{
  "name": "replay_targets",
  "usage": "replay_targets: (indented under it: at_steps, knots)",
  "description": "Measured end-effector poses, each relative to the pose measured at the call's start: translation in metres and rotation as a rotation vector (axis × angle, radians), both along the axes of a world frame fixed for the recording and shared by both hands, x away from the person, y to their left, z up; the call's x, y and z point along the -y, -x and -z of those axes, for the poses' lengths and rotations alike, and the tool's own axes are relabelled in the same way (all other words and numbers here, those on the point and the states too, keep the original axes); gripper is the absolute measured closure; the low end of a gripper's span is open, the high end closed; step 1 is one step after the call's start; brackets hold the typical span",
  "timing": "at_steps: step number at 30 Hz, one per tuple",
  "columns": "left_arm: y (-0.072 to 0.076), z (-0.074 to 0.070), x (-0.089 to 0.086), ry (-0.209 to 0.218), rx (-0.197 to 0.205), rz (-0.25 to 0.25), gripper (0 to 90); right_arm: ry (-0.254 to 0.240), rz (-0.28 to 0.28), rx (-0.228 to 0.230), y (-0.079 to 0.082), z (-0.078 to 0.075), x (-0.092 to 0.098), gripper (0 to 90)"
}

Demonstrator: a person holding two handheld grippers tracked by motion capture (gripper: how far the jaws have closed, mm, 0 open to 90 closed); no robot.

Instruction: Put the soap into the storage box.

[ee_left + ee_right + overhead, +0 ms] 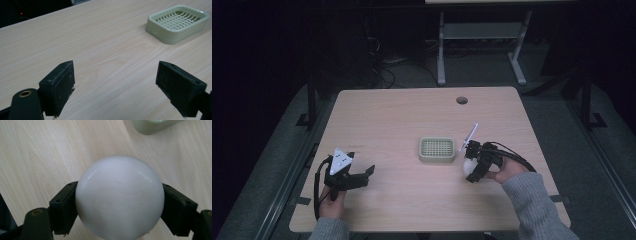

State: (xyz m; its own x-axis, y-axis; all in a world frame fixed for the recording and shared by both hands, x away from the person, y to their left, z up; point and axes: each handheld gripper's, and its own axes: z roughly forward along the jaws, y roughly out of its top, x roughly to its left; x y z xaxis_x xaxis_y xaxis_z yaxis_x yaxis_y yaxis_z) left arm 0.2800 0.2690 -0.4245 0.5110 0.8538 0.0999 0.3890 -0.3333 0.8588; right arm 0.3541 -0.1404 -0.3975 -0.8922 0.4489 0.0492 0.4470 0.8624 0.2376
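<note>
A smooth white rounded soap bar [120, 197] is pinched between the two black jaws of my right gripper [120, 205], just above the wooden table [402, 120]. From above, the soap [469, 166] and right gripper [472, 170] sit just right of a pale green slatted soap dish [437, 149]. A corner of the dish [150, 126] shows at the top of the right gripper view. My left gripper [364, 175] rests at the table's front left with its jaws wide apart and nothing between them [115, 85]. The dish [178, 23] lies well beyond it.
A round cable hole [461, 100] is near the table's far edge. Beyond the table stand a white desk frame [482, 45] and floor cables [387, 75]. Bare wood spreads between the left gripper and the dish.
</note>
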Motion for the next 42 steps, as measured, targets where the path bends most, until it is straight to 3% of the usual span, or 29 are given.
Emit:
replay_targets:
  at_steps: [20, 42]
  knots:
    - [0.000, 0.000, -0.001, 0.004, 0.001, -0.003, 15.2, -0.016, -0.018, 0.011, -0.024, -0.025, -0.016, 22.2]
    - [0.000, -0.001, -0.002, 0.010, 0.004, -0.008, 15.2, -0.024, -0.050, 0.001, -0.050, -0.036, -0.045, 22.2]
